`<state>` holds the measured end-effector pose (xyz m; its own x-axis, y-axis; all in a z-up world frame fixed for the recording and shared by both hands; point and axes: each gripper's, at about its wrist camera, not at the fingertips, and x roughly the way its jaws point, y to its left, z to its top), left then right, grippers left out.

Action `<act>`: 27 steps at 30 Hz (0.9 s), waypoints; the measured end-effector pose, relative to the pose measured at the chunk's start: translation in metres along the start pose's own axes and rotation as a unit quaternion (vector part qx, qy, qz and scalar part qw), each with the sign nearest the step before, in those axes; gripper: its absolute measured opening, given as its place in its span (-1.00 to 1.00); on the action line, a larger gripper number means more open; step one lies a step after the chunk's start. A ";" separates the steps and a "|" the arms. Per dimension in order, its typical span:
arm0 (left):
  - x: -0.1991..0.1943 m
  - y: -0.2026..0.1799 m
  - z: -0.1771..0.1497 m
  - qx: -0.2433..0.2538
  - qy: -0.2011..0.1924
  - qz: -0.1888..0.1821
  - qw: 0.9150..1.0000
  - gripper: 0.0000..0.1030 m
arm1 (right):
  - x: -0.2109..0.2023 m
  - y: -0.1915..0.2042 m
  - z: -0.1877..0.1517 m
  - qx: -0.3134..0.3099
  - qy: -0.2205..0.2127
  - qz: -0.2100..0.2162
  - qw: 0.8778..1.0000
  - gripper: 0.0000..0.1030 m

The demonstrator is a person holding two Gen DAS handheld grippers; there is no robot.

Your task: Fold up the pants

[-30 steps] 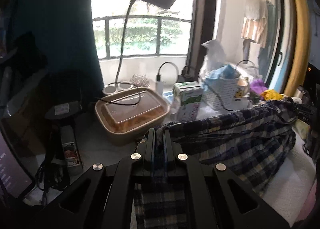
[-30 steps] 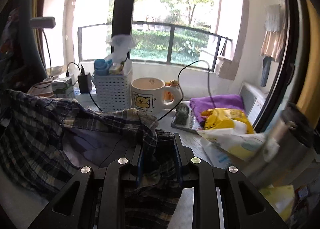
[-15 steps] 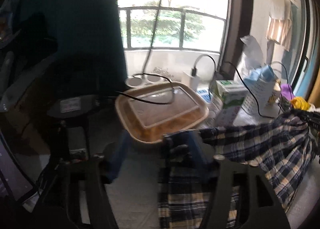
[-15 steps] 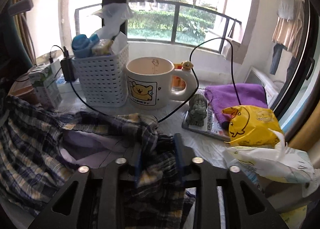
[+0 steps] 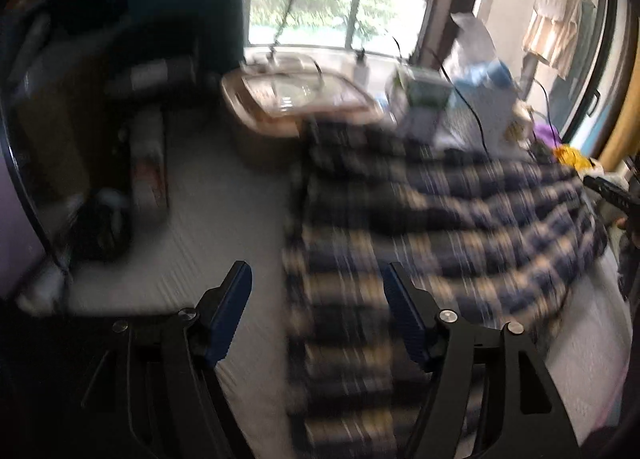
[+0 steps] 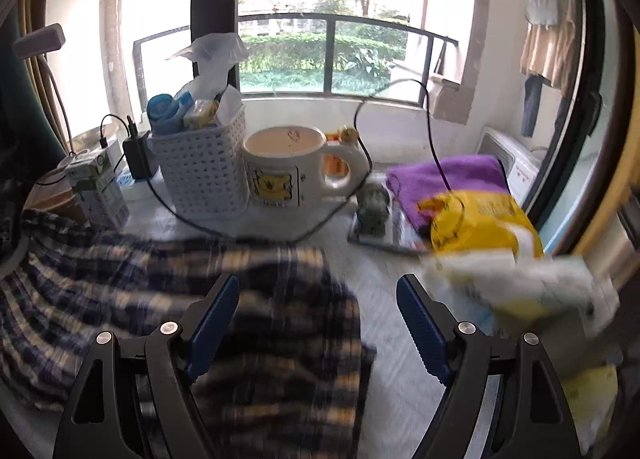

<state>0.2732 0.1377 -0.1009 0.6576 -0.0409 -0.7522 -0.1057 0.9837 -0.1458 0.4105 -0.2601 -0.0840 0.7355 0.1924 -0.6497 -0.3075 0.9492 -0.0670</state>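
The blue, black and cream plaid pants (image 5: 420, 227) lie spread on the white table, blurred by motion. My left gripper (image 5: 318, 307) is open above their left edge; cloth lies between and beyond the blue pads, free of them. In the right wrist view the pants (image 6: 192, 299) lie at lower left with their right edge under my right gripper (image 6: 316, 323), which is open and holds nothing.
A lidded brown food container (image 5: 296, 103) and a green carton (image 5: 420, 95) stand behind the pants. A white basket (image 6: 200, 167), a cartoon mug (image 6: 288, 167), cables, a purple towel (image 6: 448, 183) and a yellow bag (image 6: 480, 227) crowd the window side.
Both grippers were shut on the pants' edges and holding them up. They have opened, the pants have dropped flat on the table, and both grippers have pulled back.
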 end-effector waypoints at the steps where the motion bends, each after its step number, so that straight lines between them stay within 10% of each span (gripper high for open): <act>1: 0.001 -0.002 -0.005 -0.001 0.006 -0.003 1.000 0.33 | -0.004 -0.002 -0.006 0.005 0.003 -0.001 1.000 0.60; 9: 0.019 -0.006 -0.019 -0.015 0.045 -0.026 0.999 0.30 | -0.022 -0.018 -0.056 0.059 0.035 0.000 0.998 0.60; 18: 0.017 -0.013 -0.018 0.010 0.049 -0.019 0.999 -0.54 | -0.017 -0.004 -0.091 0.111 0.052 0.060 0.991 0.59; 21: 0.014 -0.016 -0.019 0.015 0.050 -0.020 0.998 -0.65 | -0.013 0.014 -0.087 0.072 0.058 0.055 0.994 -0.46; 27: -0.003 -0.018 -0.022 0.017 0.048 -0.009 0.999 -0.67 | -0.040 0.026 -0.085 -0.007 0.047 0.028 0.998 -0.51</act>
<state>0.2568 0.1167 -0.1100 0.5846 -0.0727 -0.8080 -0.0680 0.9881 -0.1380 0.3222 -0.2643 -0.1242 0.6569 0.2198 -0.7213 -0.3554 0.9339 -0.0390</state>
